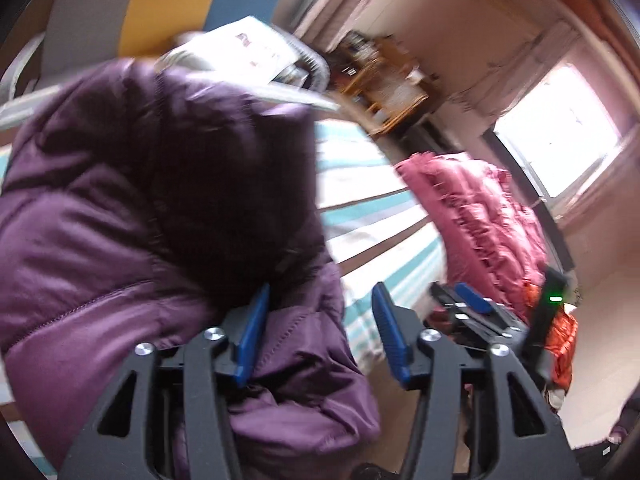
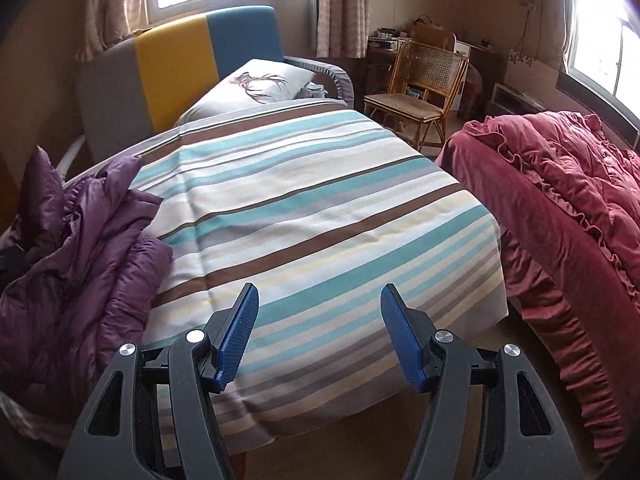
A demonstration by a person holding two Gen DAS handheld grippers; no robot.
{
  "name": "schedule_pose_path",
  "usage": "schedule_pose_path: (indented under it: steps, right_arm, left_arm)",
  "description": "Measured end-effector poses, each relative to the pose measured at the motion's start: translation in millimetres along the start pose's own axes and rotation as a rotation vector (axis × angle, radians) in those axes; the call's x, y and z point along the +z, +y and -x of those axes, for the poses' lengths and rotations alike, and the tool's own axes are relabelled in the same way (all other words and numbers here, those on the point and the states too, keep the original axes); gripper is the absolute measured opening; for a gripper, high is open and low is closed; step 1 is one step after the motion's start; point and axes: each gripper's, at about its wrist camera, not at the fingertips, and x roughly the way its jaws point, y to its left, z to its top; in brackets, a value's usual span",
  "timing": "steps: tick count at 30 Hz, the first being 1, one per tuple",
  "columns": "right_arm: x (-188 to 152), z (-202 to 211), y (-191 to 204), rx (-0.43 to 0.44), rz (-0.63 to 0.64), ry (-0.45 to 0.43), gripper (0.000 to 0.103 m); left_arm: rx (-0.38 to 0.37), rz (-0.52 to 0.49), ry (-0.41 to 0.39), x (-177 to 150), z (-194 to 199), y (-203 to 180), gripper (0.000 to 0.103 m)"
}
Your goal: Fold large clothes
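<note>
A large purple puffer jacket (image 1: 132, 208) fills the left of the blurred left wrist view, bunched up close to the camera. My left gripper (image 1: 320, 296) is open; jacket fabric lies between its jaws and against the left pad, unclamped. In the right wrist view the jacket (image 2: 80, 248) lies crumpled on the left edge of the striped bed (image 2: 320, 208). My right gripper (image 2: 320, 296) is open and empty above the foot of the bed. It also shows in the left wrist view (image 1: 472, 300) at the right.
A red ruffled quilt (image 2: 560, 208) lies heaped to the right of the bed. A pillow (image 2: 256, 88) and a yellow and blue headboard (image 2: 180, 60) are at the far end. A rattan chair (image 2: 420, 92) stands behind the bed's far right corner.
</note>
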Motion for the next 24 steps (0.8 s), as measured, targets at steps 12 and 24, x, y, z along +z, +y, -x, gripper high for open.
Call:
schedule_pose_path:
  steps: [12, 24]
  right_arm:
    - [20.9, 67.4, 66.4, 0.198, 0.211, -0.109, 0.063]
    - [16.5, 117.8, 173.8, 0.529, 0.426, -0.075, 0.045]
  left_arm:
    - [0.075, 0.110, -0.229, -23.7, 158.3, 100.7, 0.066]
    - [0.235, 0.318, -0.199, -118.0, 159.9, 200.6, 0.046]
